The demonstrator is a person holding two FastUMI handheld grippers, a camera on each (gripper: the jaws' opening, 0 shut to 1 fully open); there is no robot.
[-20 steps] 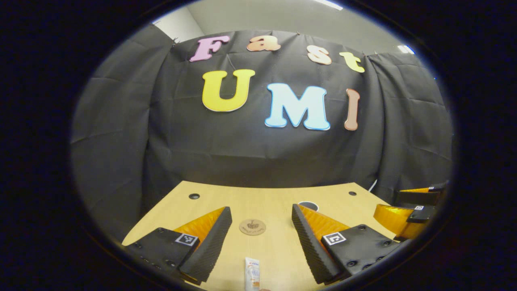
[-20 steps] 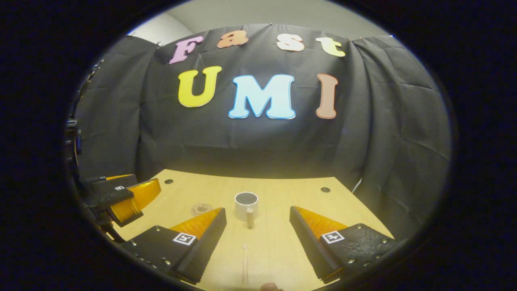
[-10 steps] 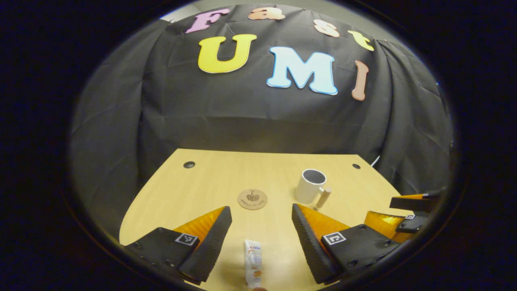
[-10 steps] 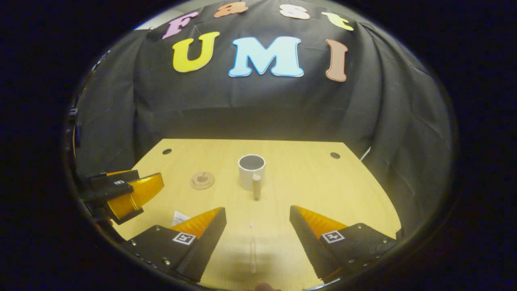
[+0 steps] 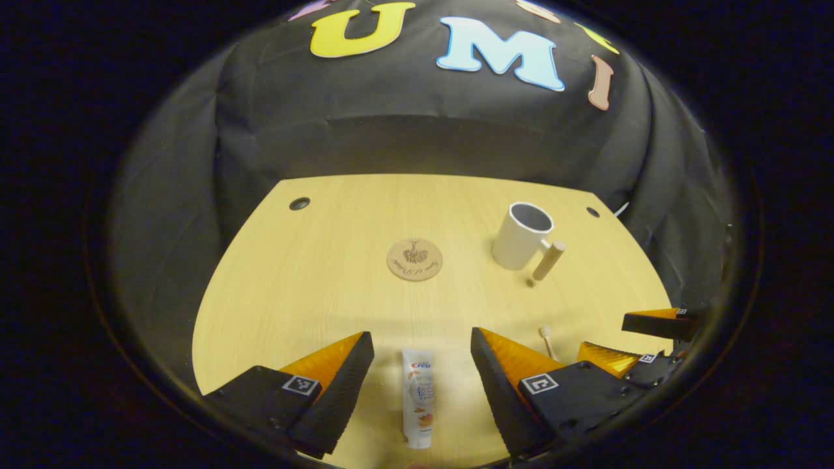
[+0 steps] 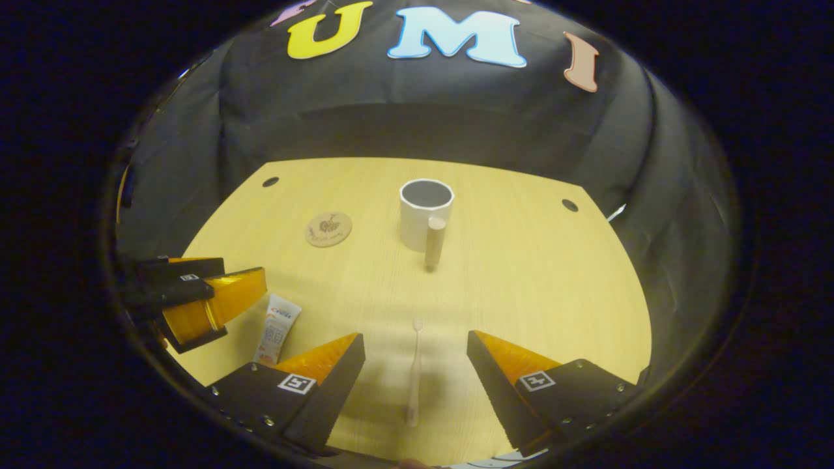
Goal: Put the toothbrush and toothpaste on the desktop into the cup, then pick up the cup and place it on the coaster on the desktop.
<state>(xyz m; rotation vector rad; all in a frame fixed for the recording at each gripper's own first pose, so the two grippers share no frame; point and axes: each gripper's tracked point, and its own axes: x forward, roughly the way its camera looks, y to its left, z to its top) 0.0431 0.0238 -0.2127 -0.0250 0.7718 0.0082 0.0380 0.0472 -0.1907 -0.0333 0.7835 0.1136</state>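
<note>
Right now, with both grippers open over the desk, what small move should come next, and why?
Probably lower the left gripper straight down and close its fingers on the toothpaste, since the tube lies flat between them. The toothbrush likewise lies between the right gripper fingers, and the cup stands empty.

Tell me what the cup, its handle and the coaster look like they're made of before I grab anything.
Cup: probably glazed ceramic, with a smooth white wall and a darker inside.
Its handle: apparently bare wood, a tan matte peg standing off the cup's side.
Coaster: likely wood or cork, a thin tan disc with a dark printed or burnt motif; I cannot tell which.
</note>
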